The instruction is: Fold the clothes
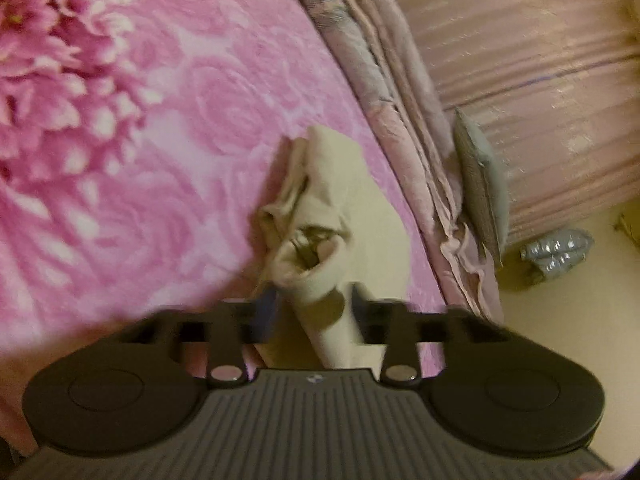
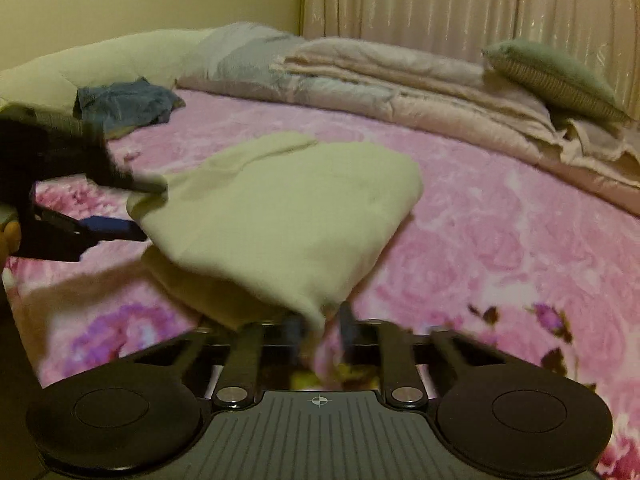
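A cream garment (image 2: 288, 208) lies partly folded on the pink floral bed cover (image 2: 480, 240), its near side lifted off the bed. My right gripper (image 2: 322, 324) is shut on the garment's near corner, which hangs between the fingertips. My left gripper (image 2: 136, 208) comes in from the left of the right wrist view and grips the garment's left edge. In the left wrist view the same cream garment (image 1: 340, 208) is bunched and runs down between the fingers of the left gripper (image 1: 314, 308), which is shut on it. Both views are blurred.
A folded pinkish quilt (image 2: 400, 80) and a green cushion (image 2: 560, 76) line the far edge of the bed below a curtain (image 2: 440, 0). A blue denim garment (image 2: 124, 104) lies at the back left. Beyond the bed edge, a foil pack (image 1: 556, 252) lies on the floor.
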{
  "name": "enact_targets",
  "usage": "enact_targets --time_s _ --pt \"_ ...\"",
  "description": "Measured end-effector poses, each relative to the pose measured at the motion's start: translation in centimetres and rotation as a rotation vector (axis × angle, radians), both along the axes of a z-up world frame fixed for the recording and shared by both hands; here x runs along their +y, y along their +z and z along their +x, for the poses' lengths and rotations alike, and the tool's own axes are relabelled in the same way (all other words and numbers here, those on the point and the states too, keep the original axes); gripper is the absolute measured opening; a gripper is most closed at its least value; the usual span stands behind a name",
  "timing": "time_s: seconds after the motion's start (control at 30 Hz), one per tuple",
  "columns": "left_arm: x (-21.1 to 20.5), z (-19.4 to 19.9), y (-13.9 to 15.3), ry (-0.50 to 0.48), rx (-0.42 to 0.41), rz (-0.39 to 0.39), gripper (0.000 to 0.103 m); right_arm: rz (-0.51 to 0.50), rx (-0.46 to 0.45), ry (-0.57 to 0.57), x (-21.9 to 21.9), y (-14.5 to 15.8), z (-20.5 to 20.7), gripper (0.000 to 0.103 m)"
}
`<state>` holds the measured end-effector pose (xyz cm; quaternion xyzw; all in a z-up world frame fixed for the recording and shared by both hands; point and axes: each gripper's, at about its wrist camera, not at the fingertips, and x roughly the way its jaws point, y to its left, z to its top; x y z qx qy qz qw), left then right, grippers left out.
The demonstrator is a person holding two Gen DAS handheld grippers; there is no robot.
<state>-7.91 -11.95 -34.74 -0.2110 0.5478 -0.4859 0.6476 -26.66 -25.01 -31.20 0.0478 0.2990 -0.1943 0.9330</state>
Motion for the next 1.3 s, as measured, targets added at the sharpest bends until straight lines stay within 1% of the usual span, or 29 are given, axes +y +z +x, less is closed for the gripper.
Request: enact_targets --time_s 0.03,0.1,0.13,0.17,0.2,0.27,0.33,0.37,0.4,0.43,0.47,0.5,0.57,0.6,0.67,0.7,0.73,0.83,0.9,0.97,1.0,1.03,1.07,1.1,1.13,1.17,1.23,1.27,1.3 --pt "0.2 -0.4 0.1 -0.003 -0.036 0.004 0.003 -0.004 -0.017 -0.007 -0.1 0.2 -0.3 0.003" --pt "0.3 -1.0 -0.2 -0.007 -0.099 0.021 0.003 -0.031 -0.021 -0.043 -0.4 0.3 -0.9 0.003" --pt "0.3 -1.2 -0.7 -0.01 -0.12 0.035 0.003 0.003 -0.001 -0.056 -1.0 -0.1 -0.7 0.003" --pt "0.3 -1.3 -1.1 -0.009 -0.123 0.047 0.003 0.034 0.018 -0.068 -1.5 -0.6 -0.6 0.003" --pt "0.4 -1.4 -1.6 -0.003 -0.115 0.053 0.003 0.044 0.035 -0.066 -1.6 -1.1 -0.3 0.003" --pt "0.5 -1.4 -1.8 -0.001 -0.11 0.052 0.003 0.031 0.059 -0.056 -1.5 -1.6 0.0 0.003" --pt "0.6 -1.5 -1.2 -0.021 -0.122 0.066 0.008 0.09 0.076 -0.061 -1.9 -1.4 0.0 0.004" --pt "0.7 -1.4 -0.8 -0.029 -0.132 0.082 0.012 0.129 0.084 -0.061 -2.3 -1.0 -0.3 0.004" --pt "1.0 -1.4 -0.3 -0.029 -0.143 0.094 0.013 0.167 0.091 -0.061 -2.7 -0.5 -0.5 0.012" --pt "1.5 -1.3 0.3 -0.025 -0.151 0.09 0.013 0.191 0.082 -0.068 -3.0 0.3 -1.2 0.037" --pt "2.1 -1.2 0.9 -0.021 -0.156 0.079 0.015 0.214 0.071 -0.076 -3.2 1.0 -1.9 0.053" --pt "2.5 -1.1 1.5 -0.022 -0.163 0.067 0.016 0.219 0.031 -0.086 -3.2 2.0 -2.6 0.069" --pt "2.7 -1.2 2.9 -0.041 -0.193 0.043 0.016 0.24 -0.046 -0.105 -3.6 3.9 -3.7 0.069" --pt "2.3 -1.3 3.7 -0.058 -0.227 0.031 0.016 0.251 -0.072 -0.116 -4.0 4.5 -3.5 0.068" --pt "0.8 -1.9 4.8 -0.098 -0.326 0.014 0.016 0.267 -0.12 -0.131 -4.9 5.2 -2.9 0.044" --pt "-0.1 -2.2 5.3 -0.116 -0.371 0.009 0.016 0.275 -0.131 -0.132 -5.4 5.3 -2.1 0.028" --pt "-1.2 -2.4 5.5 -0.131 -0.403 0.008 0.016 0.277 -0.139 -0.142 -5.9 5.1 -1.3 0.026" --pt "-4.4 -2.6 5.9 -0.168 -0.471 -0.002 0.016 0.282 -0.15 -0.17 -7.4 4.6 1.0 0.025" --pt "-6.5 -2.8 5.8 -0.189 -0.529 0.007 0.016 0.29 -0.15 -0.187 -8.5 4.1 2.3 0.025" --pt "-8.3 -2.6 5.1 -0.215 -0.55 0.022 0.016 0.301 -0.144 -0.201 -9.4 3.4 3.3 0.025" --pt "-9.2 -2.6 4.2 -0.239 -0.556 0.059 0.016 0.303 -0.132 -0.203 -9.8 2.8 3.7 0.025" --pt "-10.0 -2.6 3.0 -0.263 -0.565 0.12 0.015 0.304 -0.102 -0.189 -10.1 2.0 4.3 0.025" --pt "-10.4 -2.8 1.8 -0.277 -0.579 0.167 0.008 0.304 -0.071 -0.175 -10.4 1.3 4.8 0.025" --pt "-10.6 -2.9 0.8 -0.288 -0.596 0.195 0.004 0.297 -0.041 -0.168 -10.5 0.7 5.1 0.025" --pt "-10.5 -3.1 0.5 -0.293 -0.61 0.191 0.004 0.294 -0.036 -0.164 -10.5 0.7 5.0 0.025" --pt "-10.6 -3.1 0.7 -0.297 -0.608 0.197 0.004 0.295 -0.022 -0.159 -10.6 0.9 5.0 0.025" --pt "-11.1 -2.7 2.0 -0.304 -0.574 0.213 0.003 0.309 -0.01 -0.167 -11.4 2.1 4.7 0.025" --pt "-11.5 -2.4 2.8 -0.306 -0.568 0.201 0.005 0.299 -0.033 -0.171 -11.9 2.8 4.8 0.025" --pt "-11.9 -2.2 3.8 -0.305 -0.581 0.179 0.006 0.289 -0.055 -0.175 -12.3 3.6 4.8 0.025"
